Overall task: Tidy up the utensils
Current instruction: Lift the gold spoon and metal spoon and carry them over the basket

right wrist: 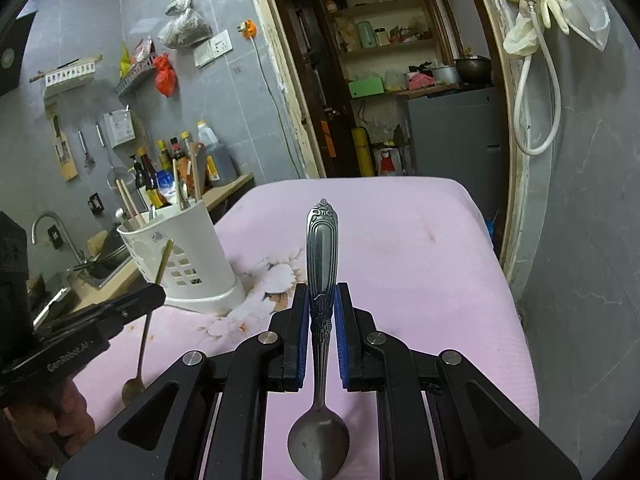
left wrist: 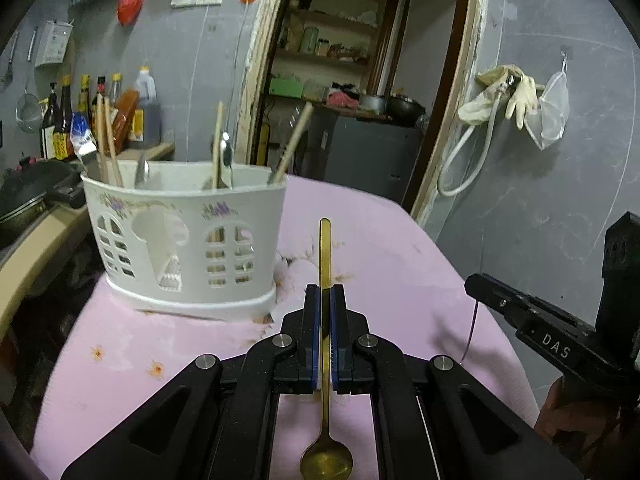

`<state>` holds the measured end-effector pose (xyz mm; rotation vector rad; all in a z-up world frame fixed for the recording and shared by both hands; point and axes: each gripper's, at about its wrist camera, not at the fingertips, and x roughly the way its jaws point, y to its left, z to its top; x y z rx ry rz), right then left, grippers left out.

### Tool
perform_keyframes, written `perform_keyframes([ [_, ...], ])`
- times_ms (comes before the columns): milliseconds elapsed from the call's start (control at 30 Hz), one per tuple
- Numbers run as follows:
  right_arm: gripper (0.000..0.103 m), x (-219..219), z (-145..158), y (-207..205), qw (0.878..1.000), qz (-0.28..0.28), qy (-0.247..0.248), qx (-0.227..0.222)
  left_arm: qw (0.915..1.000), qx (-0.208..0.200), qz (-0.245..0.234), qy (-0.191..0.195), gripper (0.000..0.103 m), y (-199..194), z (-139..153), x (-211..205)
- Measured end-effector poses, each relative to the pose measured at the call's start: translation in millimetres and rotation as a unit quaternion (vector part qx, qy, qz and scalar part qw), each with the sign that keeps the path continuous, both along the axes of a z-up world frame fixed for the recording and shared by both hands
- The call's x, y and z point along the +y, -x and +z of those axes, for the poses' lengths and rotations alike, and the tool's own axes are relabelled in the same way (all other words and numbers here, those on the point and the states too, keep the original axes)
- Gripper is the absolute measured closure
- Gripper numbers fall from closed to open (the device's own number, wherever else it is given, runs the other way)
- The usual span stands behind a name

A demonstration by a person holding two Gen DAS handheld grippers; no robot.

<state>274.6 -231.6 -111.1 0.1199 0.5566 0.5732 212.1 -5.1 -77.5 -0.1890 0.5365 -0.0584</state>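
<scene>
My left gripper (left wrist: 325, 294) is shut on a thin gold spoon (left wrist: 325, 248), handle pointing forward and bowl hanging back toward the camera. The white perforated utensil holder (left wrist: 184, 236) stands just left of it on the pink table, with chopsticks and spoons sticking up inside. My right gripper (right wrist: 322, 292) is shut on an ornate silver spoon (right wrist: 322, 248), handle forward, bowl near the lens. From the right wrist view the left gripper (right wrist: 154, 292) shows at the left with the gold spoon (right wrist: 140, 352) hanging from it, close to the utensil holder (right wrist: 188, 256).
The pink cloth (right wrist: 420, 264) covers the table, stained near the holder. A counter with sauce bottles (left wrist: 68, 116) and a dark pan (left wrist: 28, 196) lies left. A sink and tap (right wrist: 52, 228) sit beyond. A doorway with shelves is behind; a grey wall with a hose (left wrist: 472, 148) is right.
</scene>
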Motion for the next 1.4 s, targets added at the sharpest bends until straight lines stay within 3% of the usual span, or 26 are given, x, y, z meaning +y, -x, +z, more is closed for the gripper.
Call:
perform_keyframes([
  [500, 0.093, 38, 57, -8, 0.997, -0.002, -0.039, -0.07, 0.9949, -0.083, 0.052, 0.025, 0.101, -8, 61, 69],
  [933, 0.093, 117, 128, -23, 0.982, 0.034, -0.105, -0.154, 0.9776, -0.176, 0.097, 0.063, 0.101, -36, 119, 183],
  [1167, 0.093, 154, 123, -30, 0.979, 0.013, -0.102, -0.174, 0.9705, -0.195, 0.105, 0.097, 0.101, -56, 115, 223],
  [1400, 0.093, 173, 97, -37, 0.98, -0.008, -0.081, -0.179, 0.9674, -0.211, 0.128, 0.057, 0.101, -65, 93, 211],
])
